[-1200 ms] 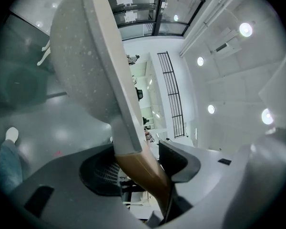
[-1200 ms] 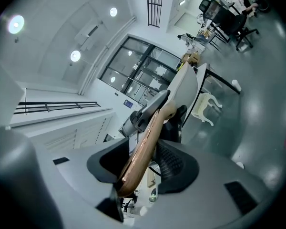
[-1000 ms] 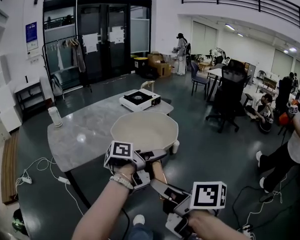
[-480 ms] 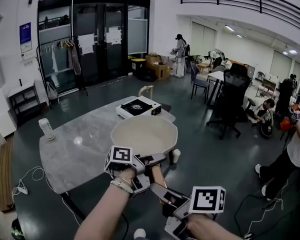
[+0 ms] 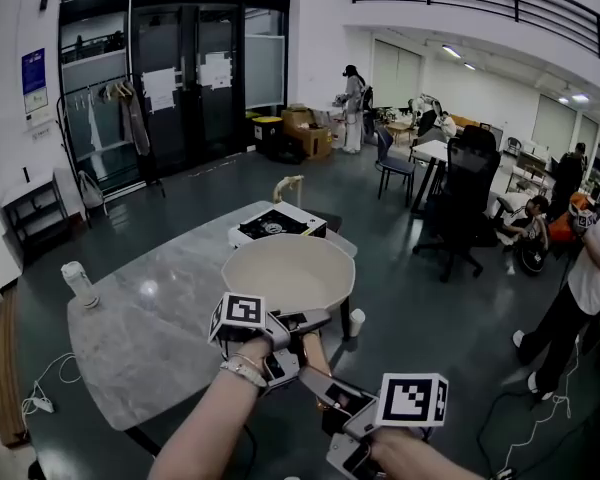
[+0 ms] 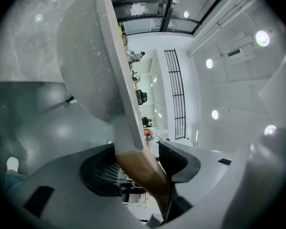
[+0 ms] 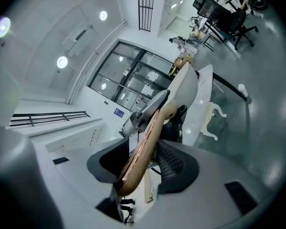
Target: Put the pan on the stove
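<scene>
Stretching below, the worktop [image 5: 150, 338] carries the stove [image 5: 277, 226] at its far corner, while the wide cream pan [image 5: 290, 273] hangs over its right edge, stiff and probably front-heavy, best carried by its wooden handle [image 5: 315, 353], which the left claw [image 5: 302, 320] and right claw [image 5: 320, 386] both clamp.

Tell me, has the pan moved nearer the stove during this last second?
Yes, slightly forward. In the head view the far rim of the pan stood just short of the portable stove; now it overlaps the stove's near edge.
</scene>
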